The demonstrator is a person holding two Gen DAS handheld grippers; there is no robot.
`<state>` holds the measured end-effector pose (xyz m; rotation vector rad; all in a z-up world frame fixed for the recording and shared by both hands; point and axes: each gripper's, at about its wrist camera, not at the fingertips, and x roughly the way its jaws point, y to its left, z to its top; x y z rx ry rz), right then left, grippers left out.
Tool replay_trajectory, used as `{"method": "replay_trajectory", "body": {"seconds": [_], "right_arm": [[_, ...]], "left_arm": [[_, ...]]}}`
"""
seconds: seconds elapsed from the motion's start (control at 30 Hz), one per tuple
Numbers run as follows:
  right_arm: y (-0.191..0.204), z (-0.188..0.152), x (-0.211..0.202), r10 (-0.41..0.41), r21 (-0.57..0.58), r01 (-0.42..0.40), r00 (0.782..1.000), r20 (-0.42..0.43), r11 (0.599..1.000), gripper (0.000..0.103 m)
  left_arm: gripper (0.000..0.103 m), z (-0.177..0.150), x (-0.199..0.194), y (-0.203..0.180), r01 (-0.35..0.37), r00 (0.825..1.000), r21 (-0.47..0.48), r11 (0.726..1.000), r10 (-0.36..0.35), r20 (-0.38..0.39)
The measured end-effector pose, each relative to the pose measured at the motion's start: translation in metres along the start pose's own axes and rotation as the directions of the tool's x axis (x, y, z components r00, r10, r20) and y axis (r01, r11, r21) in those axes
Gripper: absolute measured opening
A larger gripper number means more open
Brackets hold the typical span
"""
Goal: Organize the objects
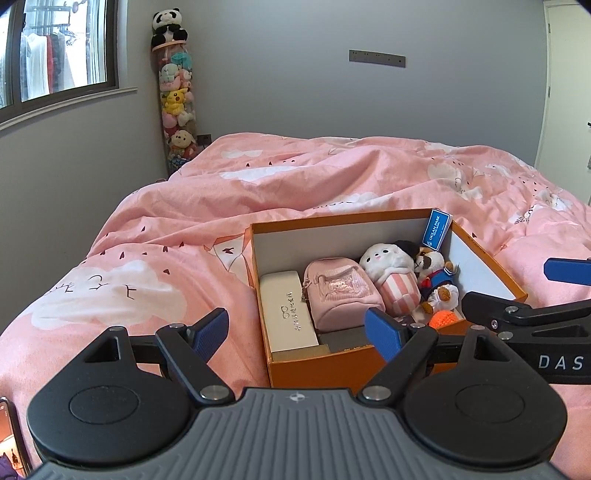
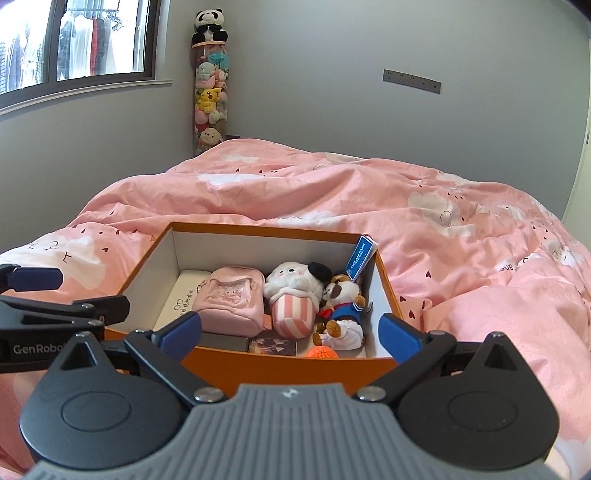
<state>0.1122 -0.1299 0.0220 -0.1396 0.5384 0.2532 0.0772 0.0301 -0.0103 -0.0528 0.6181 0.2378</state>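
Blue-padded, both the left hand-held gripper point(image 1: 301, 334) and right hand-held gripper point(image 2: 291, 334) hover released, empty, before the orange box point(image 2: 295, 365).

Orange box point(image 2: 295, 363), pink cloud-print duvet point(image 2: 461, 236) — pink-and-white-striped plush point(image 2: 293, 314).

A bed covered by a pink duvet point(image 1: 332, 177) printed with white clouds and small dark hearts fills the middle of both views, its fabric rumpled into soft folds. In the far corner stands a tall clear tube point(image 1: 177, 110) stuffed with plush toys, among them a yellow one, and a panda plush point(image 1: 168, 27) sits on its lid. A window point(image 1: 55, 55) with a dark frame is set in the left wall, and clothes hang outside it. A grey plate point(image 1: 376, 58) with a row of small holes is fixed to the grey back wall. A white door point(image 1: 569, 92) stands at the right edge. A phone point(image 1: 11, 435) shows at the lower left corner of the left wrist view.
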Motion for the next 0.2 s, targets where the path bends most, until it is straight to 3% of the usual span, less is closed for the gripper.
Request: {"method": "replay_trajectory", "body": {"seconds": [0.2], "right_arm": [[-0.0002,0.0003,0.0001,0.001,0.005,-0.001,1.000,-0.005,1.000,0.102]], "left_arm": [[0.097,-0.0005,-0.0005,0.0008,0.001,1.000,-0.003,1.000,-0.001,-0.006]]}}
